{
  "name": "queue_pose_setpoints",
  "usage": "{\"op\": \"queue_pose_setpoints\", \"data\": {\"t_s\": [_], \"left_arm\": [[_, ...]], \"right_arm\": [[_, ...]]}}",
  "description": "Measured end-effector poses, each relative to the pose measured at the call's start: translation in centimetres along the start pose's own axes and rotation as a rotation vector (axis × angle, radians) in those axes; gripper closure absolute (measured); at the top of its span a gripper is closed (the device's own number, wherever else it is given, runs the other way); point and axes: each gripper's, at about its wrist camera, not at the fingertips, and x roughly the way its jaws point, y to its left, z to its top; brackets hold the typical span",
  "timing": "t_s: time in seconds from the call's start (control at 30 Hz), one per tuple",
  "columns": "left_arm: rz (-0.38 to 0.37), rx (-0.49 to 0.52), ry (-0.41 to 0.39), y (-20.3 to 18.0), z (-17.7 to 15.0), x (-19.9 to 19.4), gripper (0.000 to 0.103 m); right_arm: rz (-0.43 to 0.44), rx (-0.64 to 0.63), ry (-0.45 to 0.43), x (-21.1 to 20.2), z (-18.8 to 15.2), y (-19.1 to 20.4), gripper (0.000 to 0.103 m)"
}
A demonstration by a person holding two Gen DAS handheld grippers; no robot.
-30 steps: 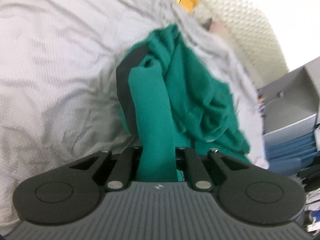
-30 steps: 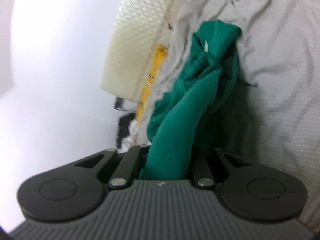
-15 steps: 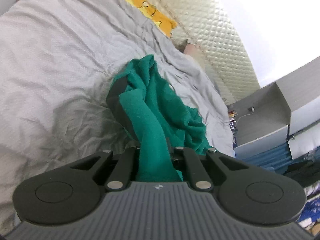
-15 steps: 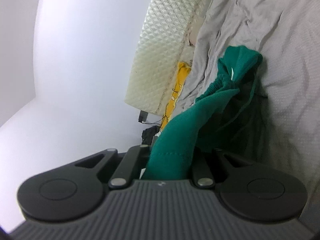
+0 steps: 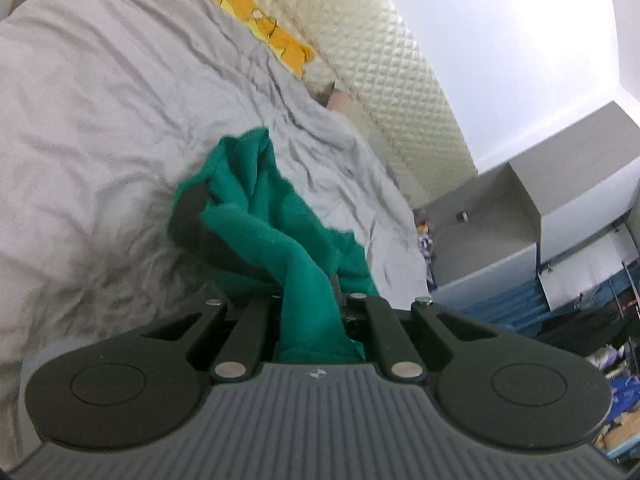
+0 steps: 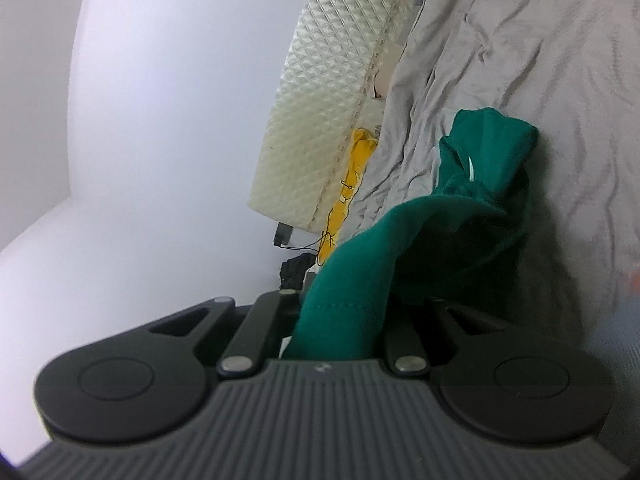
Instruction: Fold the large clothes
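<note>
A green garment [image 5: 276, 224] with a dark panel hangs bunched above the grey bedsheet [image 5: 100, 120]. My left gripper [image 5: 310, 300] is shut on one edge of it, and the cloth runs up from between the jaws and hides the fingertips. In the right wrist view the same green garment [image 6: 432, 232] stretches from my right gripper [image 6: 344, 312], which is shut on another edge. A small white tag shows near the garment's far bunch. The far end of the cloth still rests on the grey bedsheet [image 6: 560, 100].
A quilted cream headboard [image 5: 380, 60] stands behind the bed, with a yellow cloth [image 5: 272, 32] along its foot. Grey cabinets [image 5: 520, 220] and cluttered blue items stand to the right of the bed. A white wall fills the left of the right wrist view.
Both grippers have risen and pulled back with the garment. It is lifted and stretched further off the sheet, and more of the headboard and room shows.
</note>
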Motion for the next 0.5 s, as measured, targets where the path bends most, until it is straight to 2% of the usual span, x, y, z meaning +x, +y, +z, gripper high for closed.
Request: {"op": "queue_pose_setpoints", "data": {"t_s": [0.07,0.2,0.33,0.43,0.5], "left_arm": [[-0.016,-0.016,-0.018,-0.1,1.5,1.1,0.096],[0.013,-0.041,-0.089,-0.4,5.7,4.6,0.096],[0.031,-0.094,-0.143,0.0,10.0,9.8,0.096],[0.03,-0.073,-0.197,-0.8,11.7,13.6,0.096],[0.03,-0.056,-0.238,-1.2,12.4,15.9,0.096]], "right_arm": [[-0.018,-0.015,0.006,2.0,1.5,0.8,0.087],[-0.06,0.049,0.013,6.9,4.9,1.1,0.085],[-0.179,0.13,-0.026,12.0,8.5,-0.4,0.084],[-0.259,0.212,-0.079,14.9,10.9,-2.7,0.084],[-0.278,0.232,-0.095,16.4,12.2,-3.9,0.084]]}}
